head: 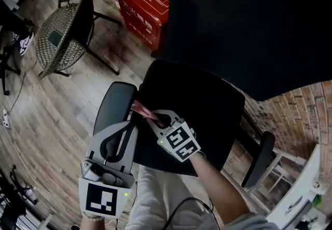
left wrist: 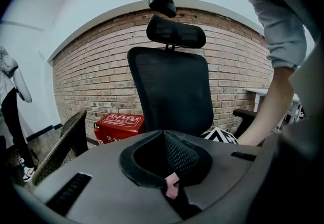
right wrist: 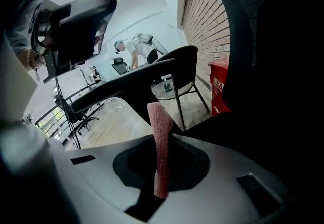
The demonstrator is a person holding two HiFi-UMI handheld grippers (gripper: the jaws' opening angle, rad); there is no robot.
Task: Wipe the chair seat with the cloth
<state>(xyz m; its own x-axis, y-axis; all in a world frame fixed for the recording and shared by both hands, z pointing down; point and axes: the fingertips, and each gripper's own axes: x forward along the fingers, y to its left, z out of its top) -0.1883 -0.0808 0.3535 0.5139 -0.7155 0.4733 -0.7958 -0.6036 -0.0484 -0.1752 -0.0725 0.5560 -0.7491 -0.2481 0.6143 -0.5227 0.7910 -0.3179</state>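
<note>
Cloth (head: 141, 110) shows in the head view as a pink strip at the left front edge of the seat (head: 207, 104), by the near armrest. The right gripper (head: 155, 119) pinches it there, just above the seat. The left gripper (head: 126, 131) points in from outside the seat's left edge, with its tips close to the cloth's free end. The dark seat shows no streak or damp patch, so nothing marks a wiped area.

In the left gripper view the left gripper (left wrist: 164, 139) has its jaws drawn together, and a small pink scrap sits between them – apparently a corner of the cloth (left wrist: 172, 186). The backrest (left wrist: 169, 91) rises beyond the seat.

In the right gripper view the right gripper (right wrist: 163, 165) is clamped on the cloth (right wrist: 160, 142), which stands up from the jaws as a narrow knitted strip.

As a judgement, the task is at its start. The cloth is in hand and at the seat's edge – but it looks bunched, not spread flat. Pressing it down and sweeping it across the whole seat appear still to be done.
</note>
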